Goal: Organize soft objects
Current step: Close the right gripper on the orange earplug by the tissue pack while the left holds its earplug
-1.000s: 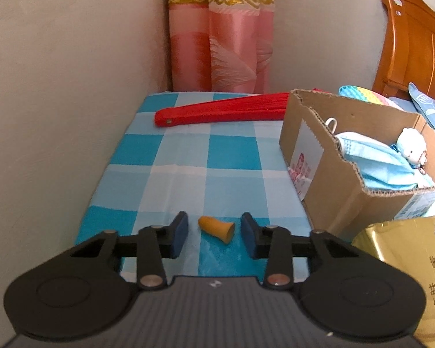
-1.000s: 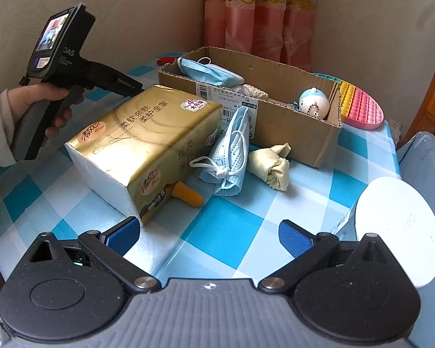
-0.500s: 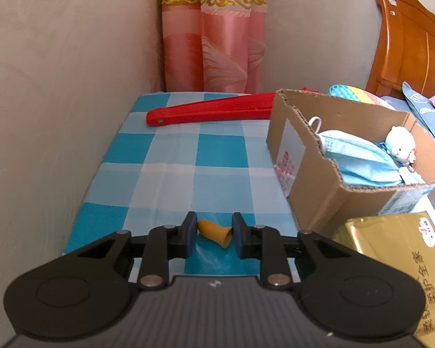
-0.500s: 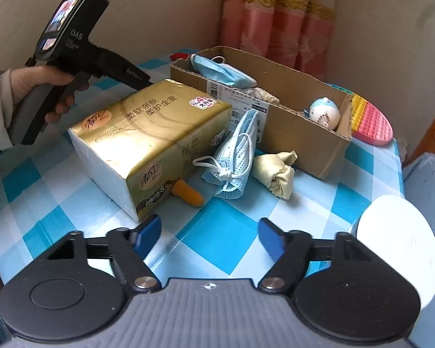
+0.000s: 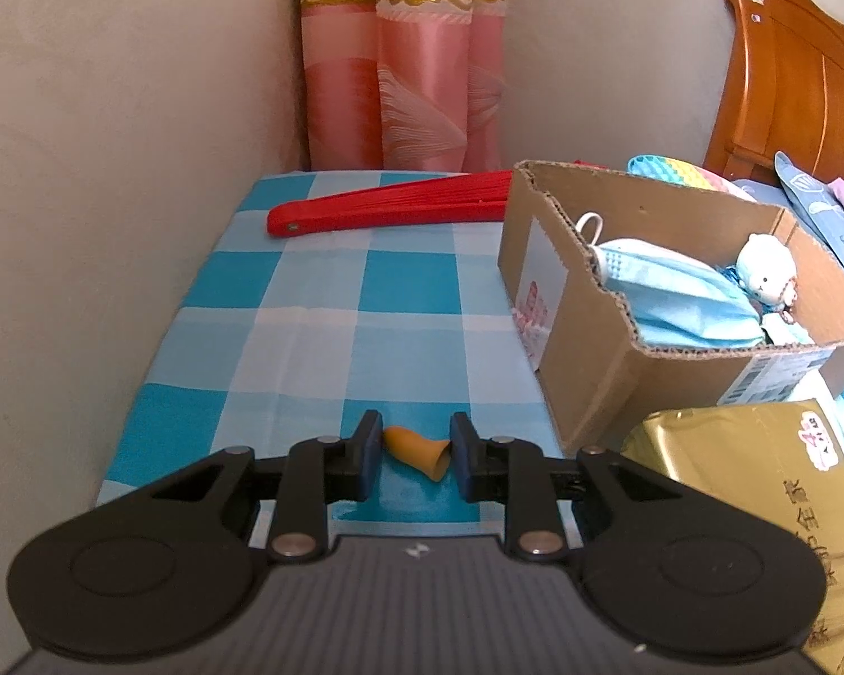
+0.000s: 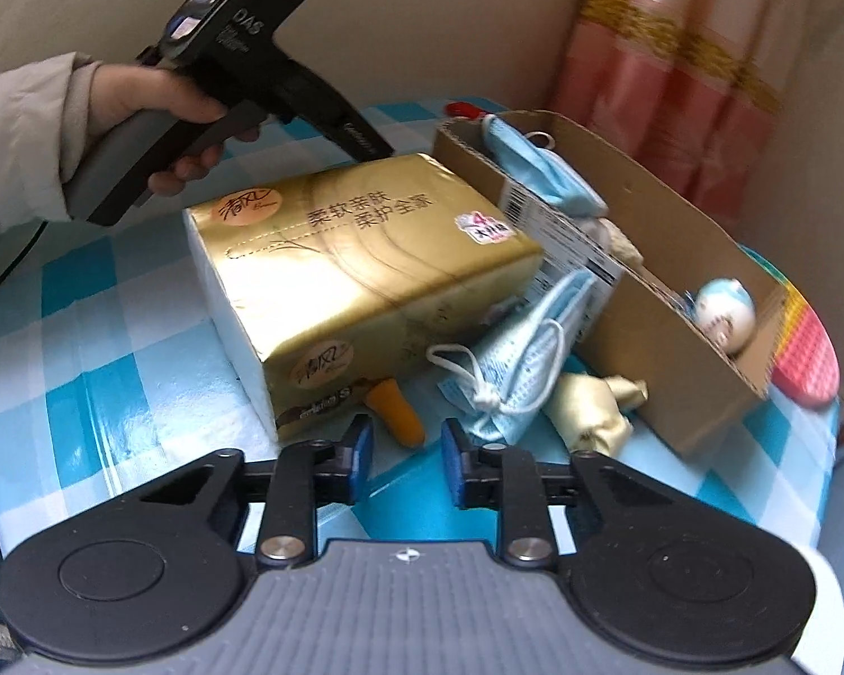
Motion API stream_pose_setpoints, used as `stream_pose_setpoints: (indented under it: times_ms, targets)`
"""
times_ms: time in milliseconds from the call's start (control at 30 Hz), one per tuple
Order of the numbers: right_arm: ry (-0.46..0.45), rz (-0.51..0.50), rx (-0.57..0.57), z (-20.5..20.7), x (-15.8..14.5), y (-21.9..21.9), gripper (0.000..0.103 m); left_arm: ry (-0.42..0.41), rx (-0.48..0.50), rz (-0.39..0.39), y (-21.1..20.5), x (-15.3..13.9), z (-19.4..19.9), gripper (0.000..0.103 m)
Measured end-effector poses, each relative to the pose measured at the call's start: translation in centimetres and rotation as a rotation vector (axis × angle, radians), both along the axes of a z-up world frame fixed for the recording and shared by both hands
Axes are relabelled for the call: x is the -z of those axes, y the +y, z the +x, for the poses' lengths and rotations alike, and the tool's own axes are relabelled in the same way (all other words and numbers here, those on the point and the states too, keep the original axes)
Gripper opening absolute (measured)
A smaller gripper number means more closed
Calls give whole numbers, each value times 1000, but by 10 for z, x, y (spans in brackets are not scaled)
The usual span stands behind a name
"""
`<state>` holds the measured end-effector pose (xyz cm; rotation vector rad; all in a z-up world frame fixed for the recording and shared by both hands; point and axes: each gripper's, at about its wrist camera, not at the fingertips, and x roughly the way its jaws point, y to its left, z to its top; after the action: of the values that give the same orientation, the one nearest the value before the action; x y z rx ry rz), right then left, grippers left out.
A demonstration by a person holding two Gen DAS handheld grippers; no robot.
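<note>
Orange earplug (image 5: 413,449) (sideways) between jaws

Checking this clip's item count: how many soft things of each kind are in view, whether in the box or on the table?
Face masks: 2
Orange earplugs: 2
Plush toy: 1
Cream pouch: 1
Tissue pack: 1
Total: 7

A folded red fan (image 5: 399,207) lies on the blue-and-white checked tablecloth (image 5: 309,332) near the wall, beneath a pink curtain (image 5: 405,56) with gold trim; a carved wooden headboard (image 5: 788,79) stands at right.
</note>
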<state>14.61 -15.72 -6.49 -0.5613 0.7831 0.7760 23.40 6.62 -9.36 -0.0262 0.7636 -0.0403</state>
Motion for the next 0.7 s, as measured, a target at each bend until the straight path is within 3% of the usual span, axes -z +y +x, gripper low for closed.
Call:
stream_pose_setpoints:
  times_ms: [333, 700]
  targets:
    - [21, 0, -58, 4, -1, -1, 16, 5, 9, -7, 0, 0, 0, 24]
    - [38, 22, -18, -14, -12, -12, 15, -2, 26, -24, 1, -7, -14, 24]
